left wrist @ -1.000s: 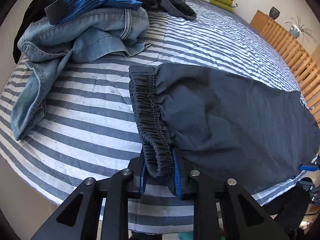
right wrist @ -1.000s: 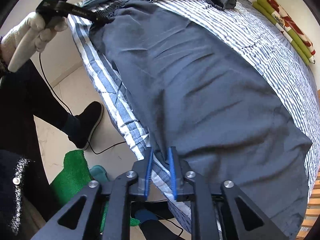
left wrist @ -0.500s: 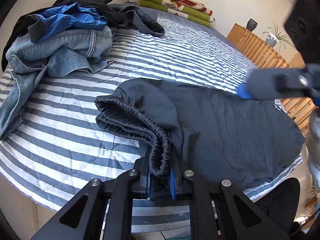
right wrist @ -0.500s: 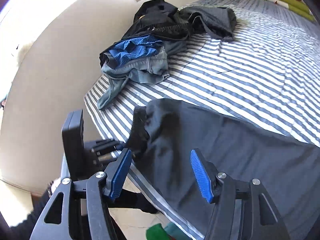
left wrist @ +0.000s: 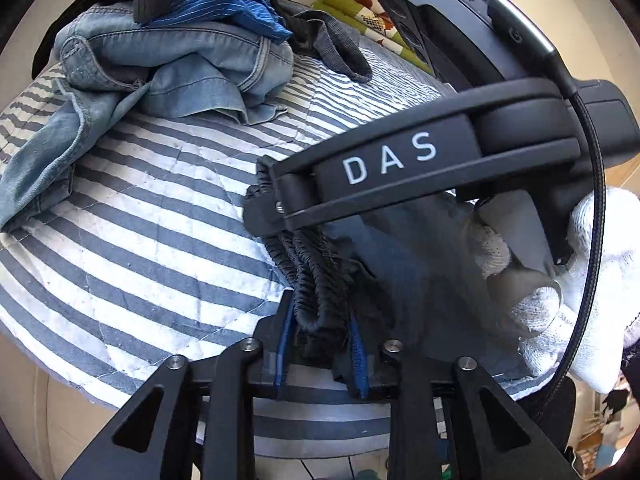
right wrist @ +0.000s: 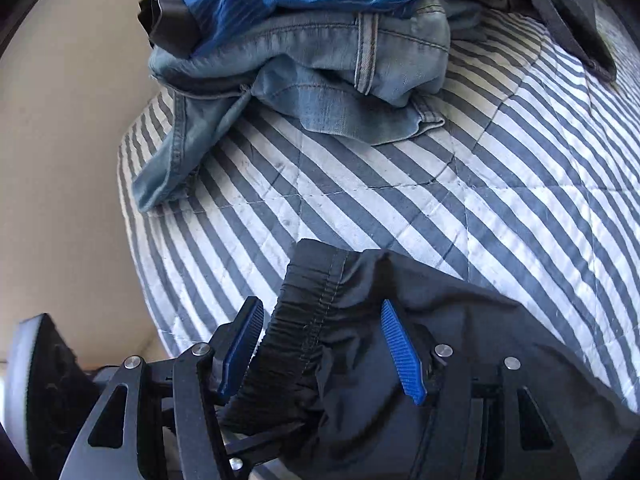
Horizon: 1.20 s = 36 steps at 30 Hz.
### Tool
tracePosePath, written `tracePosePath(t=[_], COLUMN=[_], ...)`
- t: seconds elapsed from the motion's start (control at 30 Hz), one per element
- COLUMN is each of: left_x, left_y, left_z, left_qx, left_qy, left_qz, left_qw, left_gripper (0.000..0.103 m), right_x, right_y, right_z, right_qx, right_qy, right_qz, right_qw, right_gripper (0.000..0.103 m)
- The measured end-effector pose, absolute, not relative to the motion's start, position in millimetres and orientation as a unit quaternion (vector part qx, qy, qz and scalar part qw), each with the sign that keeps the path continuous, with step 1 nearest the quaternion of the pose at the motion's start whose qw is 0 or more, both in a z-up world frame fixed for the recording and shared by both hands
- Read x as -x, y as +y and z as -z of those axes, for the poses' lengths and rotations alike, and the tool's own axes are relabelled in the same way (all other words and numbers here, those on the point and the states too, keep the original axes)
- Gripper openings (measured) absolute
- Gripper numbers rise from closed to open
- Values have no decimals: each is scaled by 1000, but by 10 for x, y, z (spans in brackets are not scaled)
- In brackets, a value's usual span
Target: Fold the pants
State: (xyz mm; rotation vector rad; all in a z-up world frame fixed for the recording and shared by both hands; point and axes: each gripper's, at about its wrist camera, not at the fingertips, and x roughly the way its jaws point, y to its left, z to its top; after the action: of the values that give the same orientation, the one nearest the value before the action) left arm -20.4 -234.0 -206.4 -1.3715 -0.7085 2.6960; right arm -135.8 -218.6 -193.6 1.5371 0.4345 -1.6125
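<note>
Dark grey pants lie on a striped bedspread, their elastic waistband bunched up near the bed's edge. My left gripper has the waistband between its blue pads. Its jaws are opening and the fabric sits loosely between them. My right gripper points down over the same waistband. It stands open and straddles the band, with its pads clear of the cloth on both sides. In the left wrist view, the right gripper reaches across from the right in a white-gloved hand.
A heap of light blue jeans with a blue striped garment and dark clothes lies beyond the pants. Between heap and pants is bare bedspread. The bed's edge drops off at the left. Folded green bedding sits far back.
The right gripper swept from the pants' far end to the waistband and its jaws spread wide. The left jaws widened around the bunched waistband.
</note>
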Motion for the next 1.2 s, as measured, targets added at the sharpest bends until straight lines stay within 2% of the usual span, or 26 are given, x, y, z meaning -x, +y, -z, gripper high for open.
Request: tracePosePath(t=[0.1,0.17,0.2,0.23,0.4,0.47,0.57,0.6,0.63,0.7,1.1,1.2], left_x=[135,106,98,88,116,118,136,167,178,160,-40,-58], left_y=[-2400,-2442,-2447,-2446,-2425,-2387,-2365,-2361,-2336,-2260,-2447,-2485], left_z=[2054,2086,2110,2122,2152,2162,2166,2165,2178,2142,2040,2066], left_qx=[435,437,439,441,445,448,447,452,457,453,424,424], left_qy=[-236,-260,-270,-273,-273,-268,-268,-271,-272,-253,-261,-272], left_qz=[-869,-861,-856,-854,-851,-851,-851,-847,-843,-851,-865,-861], left_qw=[18,31,36,36,47,53,67,73,81,79,65,72], left_gripper=[30,35,42,44,49,49,44,26,19,15,12,14], right_x=[1360,1394,1409,1416,1413,1400,1443,1468,1488,1506,1328,1325], right_y=[-2177,-2120,-2087,-2058,-1978,-1963,-1973,-1953,-1938,-1934,-2115,-2104], right_z=[1934,1914,1913,1921,1970,1956,1896,1885,1887,1906,1842,1835], right_qx=[-610,-614,-616,-617,-621,-620,-618,-620,-624,-633,-631,-631], right_qy=[171,158,152,150,136,139,143,139,133,121,164,169], right_qz=[647,643,640,638,628,626,623,623,620,610,593,586], right_qw=[425,429,434,436,448,453,458,457,457,462,473,479], right_gripper=[47,35,34,31,30,27,20,20,20,20,25,14])
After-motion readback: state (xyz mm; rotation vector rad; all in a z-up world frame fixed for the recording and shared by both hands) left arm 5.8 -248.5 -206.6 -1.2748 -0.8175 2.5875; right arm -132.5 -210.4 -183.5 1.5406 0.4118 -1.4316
